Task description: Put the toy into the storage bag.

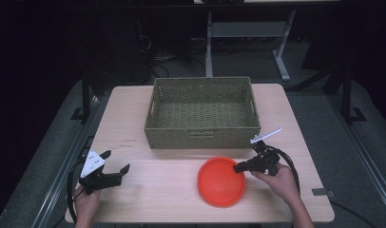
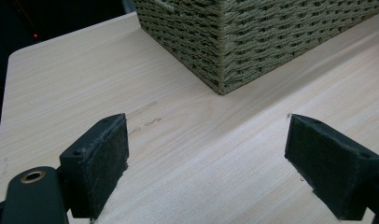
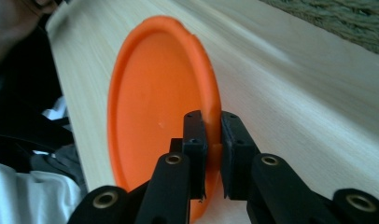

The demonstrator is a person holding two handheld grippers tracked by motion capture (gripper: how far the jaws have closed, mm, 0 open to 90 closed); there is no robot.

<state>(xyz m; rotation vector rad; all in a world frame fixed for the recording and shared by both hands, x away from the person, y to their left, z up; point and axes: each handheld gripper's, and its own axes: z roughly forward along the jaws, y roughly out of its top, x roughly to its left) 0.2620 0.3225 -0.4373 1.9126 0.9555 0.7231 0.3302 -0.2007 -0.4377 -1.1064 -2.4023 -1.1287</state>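
the orange plate (image 3: 155,107) is pinched at its rim by the right gripper (image 3: 213,140). the left gripper (image 2: 206,158) is held wide open over the table (image 2: 187,140), with nothing held.

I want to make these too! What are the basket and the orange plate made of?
The basket looks woven from greenish-tan cord or grass, judging by its rough braided walls. The orange plate looks like smooth, matte plastic: one even colour with a thin moulded rim.
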